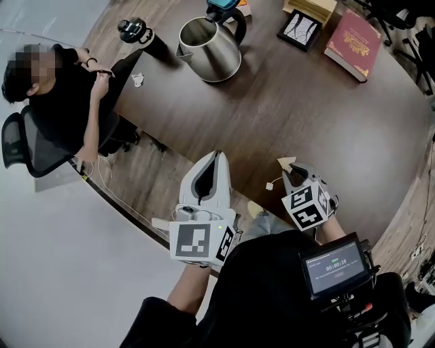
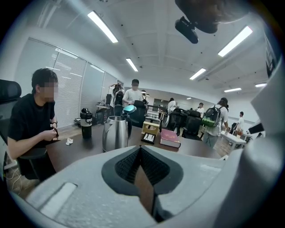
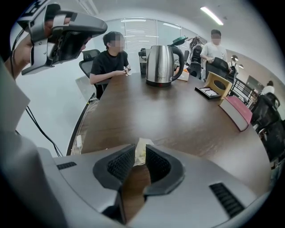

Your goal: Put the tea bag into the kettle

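The steel kettle (image 1: 211, 51) stands at the far side of the dark wooden table (image 1: 285, 102), its lid open. My right gripper (image 1: 292, 170) hovers over the near table edge, shut on a pale tea bag (image 1: 287, 163); its string and tag (image 1: 270, 185) dangle to the left. In the right gripper view the tea bag (image 3: 141, 145) is pinched between the pads, with the kettle (image 3: 160, 65) far ahead. My left gripper (image 1: 216, 158) is held beside the right one, shut with nothing in it. The left gripper view shows the kettle (image 2: 115, 132) beyond its closed tips (image 2: 140, 148).
A person (image 1: 61, 95) sits at the table's left end. Near the kettle are a black bottle (image 1: 139, 34) and a crumpled white scrap (image 1: 138, 79). At the far right lie a red book (image 1: 353, 35), a framed picture (image 1: 300, 30) and a wooden box (image 1: 309, 7).
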### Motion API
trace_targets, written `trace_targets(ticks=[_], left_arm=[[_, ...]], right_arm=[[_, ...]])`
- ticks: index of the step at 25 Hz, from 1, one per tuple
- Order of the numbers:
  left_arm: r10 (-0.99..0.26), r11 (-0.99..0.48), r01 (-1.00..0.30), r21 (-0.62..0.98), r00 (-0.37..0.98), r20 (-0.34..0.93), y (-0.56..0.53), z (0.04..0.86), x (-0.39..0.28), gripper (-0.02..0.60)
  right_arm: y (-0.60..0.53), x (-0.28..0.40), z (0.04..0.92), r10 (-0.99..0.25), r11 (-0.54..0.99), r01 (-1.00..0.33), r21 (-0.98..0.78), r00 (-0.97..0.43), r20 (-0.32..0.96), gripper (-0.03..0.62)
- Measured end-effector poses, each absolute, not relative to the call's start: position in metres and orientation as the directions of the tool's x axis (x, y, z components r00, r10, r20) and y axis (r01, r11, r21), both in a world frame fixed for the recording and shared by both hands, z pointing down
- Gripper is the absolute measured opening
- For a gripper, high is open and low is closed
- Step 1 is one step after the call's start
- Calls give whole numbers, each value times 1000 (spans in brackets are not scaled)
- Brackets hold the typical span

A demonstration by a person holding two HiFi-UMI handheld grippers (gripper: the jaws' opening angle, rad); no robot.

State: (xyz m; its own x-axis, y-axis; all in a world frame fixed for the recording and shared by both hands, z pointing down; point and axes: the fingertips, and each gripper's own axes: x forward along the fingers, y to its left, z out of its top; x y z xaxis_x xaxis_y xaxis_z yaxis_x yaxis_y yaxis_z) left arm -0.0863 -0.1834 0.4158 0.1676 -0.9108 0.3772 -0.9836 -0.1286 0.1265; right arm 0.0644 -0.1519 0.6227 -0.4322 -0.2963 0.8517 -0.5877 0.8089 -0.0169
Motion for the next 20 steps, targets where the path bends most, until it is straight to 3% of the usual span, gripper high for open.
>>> trace_targets(ticks=[9, 20], left_arm=[[-907, -140, -982, 124, 178, 383, -192, 421, -78, 5], [-903, -144, -983, 118, 179, 391, -191, 420, -69, 5]], right_arm=[[-154, 67, 634, -272, 807, -590, -36, -425, 864, 74], [-155, 73, 633, -289, 796, -605, -24, -415, 863, 16]])
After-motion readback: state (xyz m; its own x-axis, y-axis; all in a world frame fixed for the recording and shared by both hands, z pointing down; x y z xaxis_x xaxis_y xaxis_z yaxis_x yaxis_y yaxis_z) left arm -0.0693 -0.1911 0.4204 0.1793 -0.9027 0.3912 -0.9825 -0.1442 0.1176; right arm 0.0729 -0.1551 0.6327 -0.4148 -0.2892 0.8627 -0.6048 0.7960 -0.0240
